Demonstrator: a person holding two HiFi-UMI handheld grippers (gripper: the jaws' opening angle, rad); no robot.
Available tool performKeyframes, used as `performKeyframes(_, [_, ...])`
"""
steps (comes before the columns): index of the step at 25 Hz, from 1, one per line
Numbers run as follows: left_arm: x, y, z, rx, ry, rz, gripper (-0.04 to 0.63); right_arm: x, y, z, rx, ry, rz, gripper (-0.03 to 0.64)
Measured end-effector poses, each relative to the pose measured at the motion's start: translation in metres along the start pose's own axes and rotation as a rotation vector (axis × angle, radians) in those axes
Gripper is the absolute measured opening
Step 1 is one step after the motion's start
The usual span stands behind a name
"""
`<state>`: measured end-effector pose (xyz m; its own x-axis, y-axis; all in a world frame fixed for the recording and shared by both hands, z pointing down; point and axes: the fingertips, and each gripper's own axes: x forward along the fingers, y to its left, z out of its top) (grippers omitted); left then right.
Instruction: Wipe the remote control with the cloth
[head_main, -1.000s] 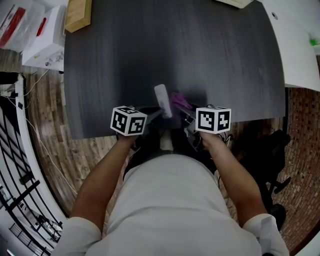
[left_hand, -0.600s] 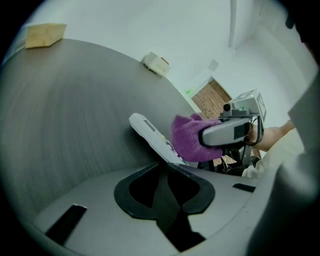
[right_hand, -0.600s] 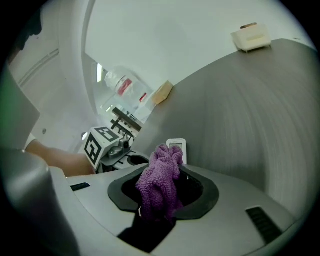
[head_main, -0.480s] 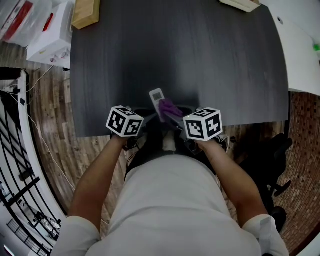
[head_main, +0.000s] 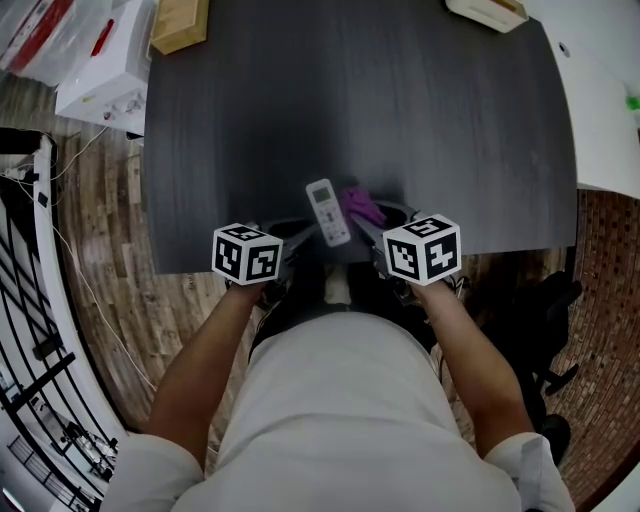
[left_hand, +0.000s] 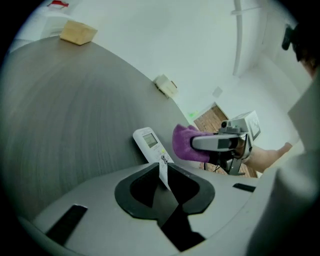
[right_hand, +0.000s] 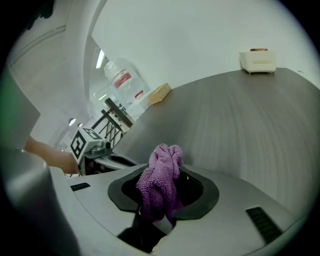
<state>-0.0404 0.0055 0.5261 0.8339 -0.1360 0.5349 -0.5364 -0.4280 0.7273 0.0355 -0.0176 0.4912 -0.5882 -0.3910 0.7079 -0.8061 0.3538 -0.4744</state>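
The cloth (head_main: 362, 206) has come off the remote (head_main: 327, 211): half a second ago it covered the remote's lower part, and now it sits bunched just beside the right side, whether touching or not cannot be told. The remote's display and buttons, not seen a second ago, now face up and uncovered. The left claw (left_hand: 163, 175) stays clamped on the remote's lower end, holding it over the middle of the surface's (head_main: 350, 100) near edge. The right claw (right_hand: 159, 202) is clamped on the cloth and has rolled. This looks like the end of one stroke; the wiping seems under way, with another pass across the face likely still needed.
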Motion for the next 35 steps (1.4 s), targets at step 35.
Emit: performKeyframes(35, [-0.024,0.057,0.045,-0.090,-0.076,0.064,0.052,0.063,0.020,0.007,0.065,0.092,-0.004,0.130])
